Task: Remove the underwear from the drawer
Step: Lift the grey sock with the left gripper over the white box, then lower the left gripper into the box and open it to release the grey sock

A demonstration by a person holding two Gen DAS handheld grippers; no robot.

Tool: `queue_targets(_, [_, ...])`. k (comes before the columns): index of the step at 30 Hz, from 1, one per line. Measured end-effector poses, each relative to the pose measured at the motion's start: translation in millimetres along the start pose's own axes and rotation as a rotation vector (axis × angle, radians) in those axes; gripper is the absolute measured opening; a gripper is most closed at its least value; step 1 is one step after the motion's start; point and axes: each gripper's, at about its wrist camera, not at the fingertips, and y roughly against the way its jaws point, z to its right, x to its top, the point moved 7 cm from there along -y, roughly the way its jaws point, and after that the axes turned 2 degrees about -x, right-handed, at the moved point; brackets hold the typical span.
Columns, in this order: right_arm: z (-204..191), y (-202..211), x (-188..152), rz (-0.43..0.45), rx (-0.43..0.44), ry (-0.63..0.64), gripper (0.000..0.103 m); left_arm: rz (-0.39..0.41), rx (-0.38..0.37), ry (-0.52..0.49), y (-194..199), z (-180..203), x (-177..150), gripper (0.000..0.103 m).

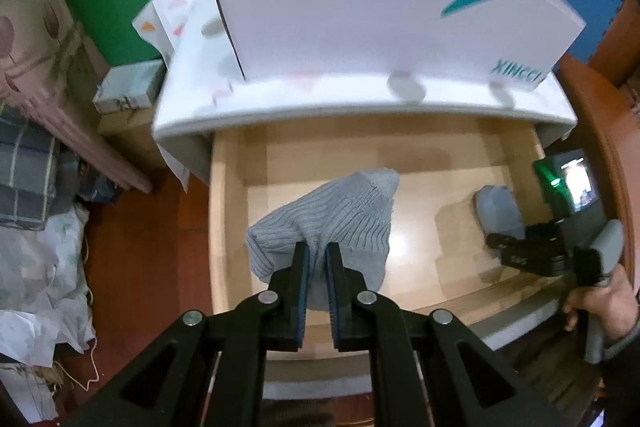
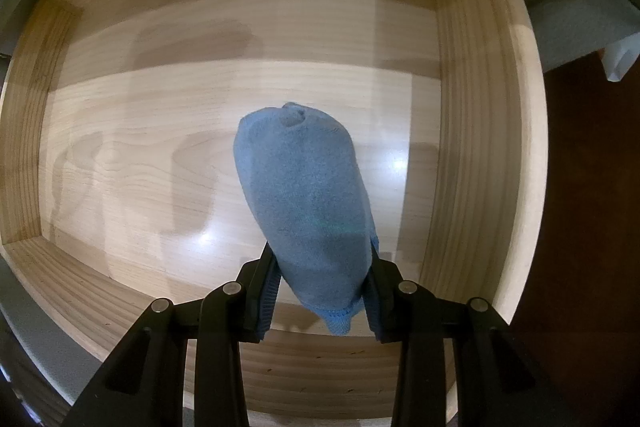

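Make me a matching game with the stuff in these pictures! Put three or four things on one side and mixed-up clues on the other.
Things:
1. ribbed grey garment
2. blue fuzzy garment
3. wooden drawer
4. white box

Clues:
A. on top of the cabinet, with a teal triangle
B. pulled open, pale wood floor
C. pinched in the left gripper
D. clamped in the right gripper

Pairs: 1-C, 2-D, 3-B, 4-A
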Motion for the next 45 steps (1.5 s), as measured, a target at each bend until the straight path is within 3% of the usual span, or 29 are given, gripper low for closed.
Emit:
queue_targets(15, [0,-2,0,0.000,0.000,-0.004,0.034,0.201,-0.013,-0.053,127,-1,52,0.008])
queue_targets(25, [2,-2,0,0.000,0.008,-0.006,0.034,0.335,0.005,-0.031,181,-5,117,0.008])
queue_targets(32, [5,-5,-2,0.001,0.014,-0.009,0.034,0.363,0.058,-0.028,170,-4,171,0.008])
queue_targets(38, [9,-8,-4,0.003,0.020,-0.011,0.034,0.336,0.090,-0.034,129,-3,209,0.008])
queue_targets(45, [13,-7,-4,0.002,0.028,-0.013,0.034,0.235,0.125,-0.023,66,-8,220,0.008])
